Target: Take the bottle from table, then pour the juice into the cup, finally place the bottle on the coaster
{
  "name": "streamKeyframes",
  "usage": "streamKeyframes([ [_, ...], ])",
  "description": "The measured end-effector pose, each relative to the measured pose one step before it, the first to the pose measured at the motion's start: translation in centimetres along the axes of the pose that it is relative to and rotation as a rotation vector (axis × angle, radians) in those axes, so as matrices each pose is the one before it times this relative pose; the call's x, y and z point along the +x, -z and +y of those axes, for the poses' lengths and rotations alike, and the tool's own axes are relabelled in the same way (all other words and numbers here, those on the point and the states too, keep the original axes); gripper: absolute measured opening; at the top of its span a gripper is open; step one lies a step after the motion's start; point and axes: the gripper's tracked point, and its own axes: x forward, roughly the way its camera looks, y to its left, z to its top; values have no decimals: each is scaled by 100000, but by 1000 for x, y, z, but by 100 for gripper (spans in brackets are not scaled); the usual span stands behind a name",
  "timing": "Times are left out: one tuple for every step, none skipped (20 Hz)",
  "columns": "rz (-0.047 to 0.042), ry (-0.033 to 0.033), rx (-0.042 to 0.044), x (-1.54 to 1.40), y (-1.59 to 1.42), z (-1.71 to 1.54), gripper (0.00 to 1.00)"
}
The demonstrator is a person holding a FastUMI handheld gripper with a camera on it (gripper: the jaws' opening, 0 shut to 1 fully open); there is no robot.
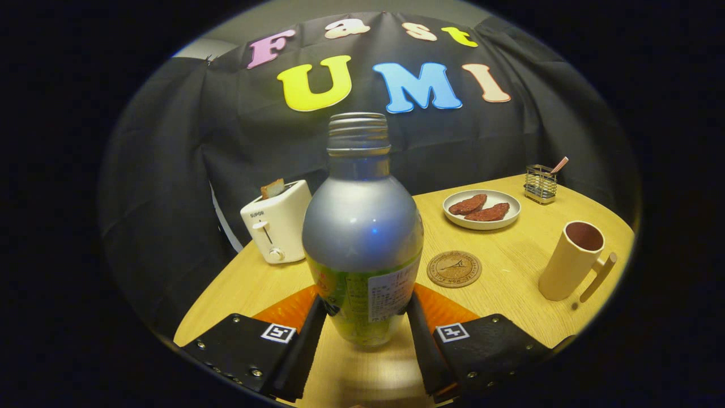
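Note:
A silver bottle (362, 226) with a green label and an open threaded neck stands upright between my two fingers. My gripper (365, 317) is shut on its lower body, one finger pressing each side. The bottle's base looks slightly raised over the wooden table (510, 283). A round cork coaster (454, 269) lies on the table just beyond my right finger. Further right stands a cream cup (572, 260) with a side handle, upright and open at the top.
A white toaster (277, 224) with a slice of bread sits beyond the bottle on the left. A white plate (481, 208) with two brown pieces and a wire holder (540, 184) stand at the back right. An orange mat (289, 309) lies under the fingers.

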Motion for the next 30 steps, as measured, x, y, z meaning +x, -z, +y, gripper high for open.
streamKeyframes([
  [-980,294,2714,-71,-593,-350,75],
  [-586,156,2213,-151,-411,-311,75],
  [-252,-520,1979,-54,-456,-212,75],
  [-179,-1082,2383,-81,-276,-63,75],
  [-4,-1532,3397,3,-239,-73,75],
  [-275,-1640,3553,-58,-273,-101,75],
  [-462,-1027,3113,-77,-176,-174,75],
  [-491,-233,2445,-195,-200,-255,75],
  [-299,163,2489,-88,-234,-268,75],
  [-264,-81,3009,-134,-254,-259,75],
  [-396,-603,3442,-99,-319,-202,75],
  [-851,-370,3210,-75,-285,-309,75],
  [-900,-102,2741,-21,-412,-368,75],
  [-779,-117,2304,-54,-142,-455,75],
  [-642,-369,2658,32,-324,-267,75],
  [-339,40,2474,-39,-231,-380,75],
  [-767,553,2351,29,-404,-458,75],
  [-673,211,2668,121,-432,-327,75],
  [-633,17,3004,14,-415,-291,75],
  [-732,-117,2842,-72,-425,-237,75],
  [-522,-248,2885,-6,-383,-168,75],
  [-49,-293,2639,82,-112,-239,75],
  [378,-68,2408,62,-140,-162,75],
  [425,-408,2385,-95,-80,-190,75],
  [-22,-540,2649,-17,-230,-97,75],
  [-151,-557,2925,-32,-197,-123,75],
  [-309,-334,2940,80,-251,-108,75],
  [-28,20,2747,59,-123,-262,75],
  [426,101,2634,104,-54,-218,75],
  [769,196,2285,-18,175,-189,75],
])
